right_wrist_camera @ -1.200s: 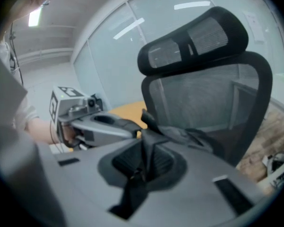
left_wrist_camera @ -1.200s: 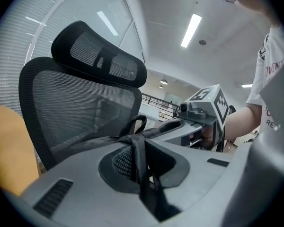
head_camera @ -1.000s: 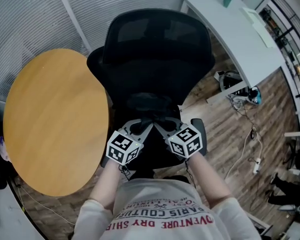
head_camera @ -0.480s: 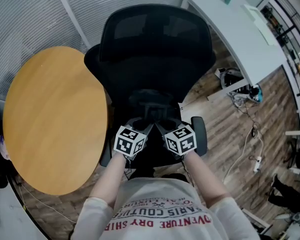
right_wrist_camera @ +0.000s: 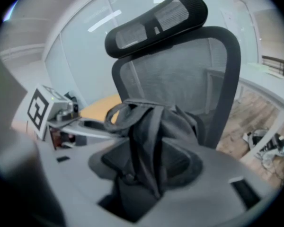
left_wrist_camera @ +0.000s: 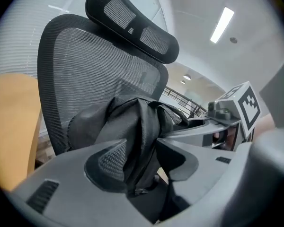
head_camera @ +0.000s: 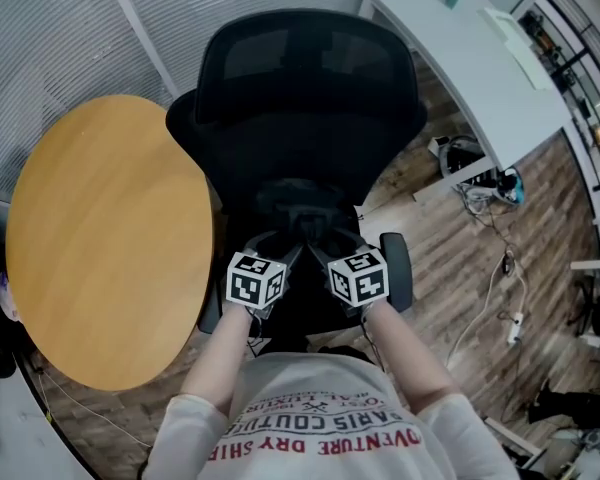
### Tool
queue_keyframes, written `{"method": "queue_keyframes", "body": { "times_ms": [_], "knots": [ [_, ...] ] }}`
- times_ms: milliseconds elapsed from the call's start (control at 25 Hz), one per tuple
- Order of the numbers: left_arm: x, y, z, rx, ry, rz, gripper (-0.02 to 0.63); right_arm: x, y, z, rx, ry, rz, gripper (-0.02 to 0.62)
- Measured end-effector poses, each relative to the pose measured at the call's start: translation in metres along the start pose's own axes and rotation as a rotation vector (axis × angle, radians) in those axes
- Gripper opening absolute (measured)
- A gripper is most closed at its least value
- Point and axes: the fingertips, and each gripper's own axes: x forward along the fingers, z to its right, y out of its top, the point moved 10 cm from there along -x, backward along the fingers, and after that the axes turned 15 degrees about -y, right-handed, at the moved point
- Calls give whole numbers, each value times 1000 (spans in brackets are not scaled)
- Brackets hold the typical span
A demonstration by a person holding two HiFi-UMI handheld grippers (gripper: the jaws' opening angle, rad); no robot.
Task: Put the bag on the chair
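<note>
A black bag (head_camera: 300,204) rests on the seat of the black mesh office chair (head_camera: 310,98), against its backrest. Both grippers sit side by side at the seat's front edge. My left gripper (head_camera: 280,246) has just been opening; a bag strap (left_wrist_camera: 144,141) still hangs loosely between its jaws, and the pads stand clear of it. My right gripper (head_camera: 326,246) has also just been opening, with another dark strap (right_wrist_camera: 149,141) running slack between its jaws. The bag (left_wrist_camera: 123,122) slumps in front of the backrest (right_wrist_camera: 189,74).
A round wooden table (head_camera: 110,238) stands close on the chair's left. A white desk (head_camera: 470,58) lies behind on the right, with cables and a power strip (head_camera: 490,193) on the wooden floor. Blinds and a glass wall close off the back.
Both grippers have sunk toward the seat and drawn slightly closer together. Their jaws have spread wide, letting go of the bag's straps, and the bag has settled on the chair.
</note>
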Motion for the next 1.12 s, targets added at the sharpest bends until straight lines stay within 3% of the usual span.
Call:
{"method": "queue_keyframes", "body": {
  "times_ms": [200, 240, 320, 400, 560, 720, 960, 1120],
  "knots": [
    [-15, 1, 6, -40, 31, 15, 214, -27, 9, -4, -82, -57, 90, 209],
    [-19, 4, 10, -35, 29, 31, 174, -33, 11, -5, -94, -69, 115, 173],
    [-27, 10, 21, 17, 33, 69, 106, -48, 13, -5, -109, -95, 171, 86],
    [-35, 15, 35, 90, 37, 93, 41, -61, 16, -6, -109, -110, 223, 55],
    [-45, 26, 59, 222, 7, 126, 32, -86, 27, -8, -133, -113, 330, 34],
    [-66, 45, 88, 332, -21, 231, 32, -117, 47, -16, -171, -104, 464, 28],
    [-115, 73, 135, 495, 43, 411, 32, -162, 64, -22, -180, -50, 611, 28],
    [-134, 78, 152, 511, 47, 479, 32, -185, 68, -22, -163, -37, 666, 28]
  ]
}}
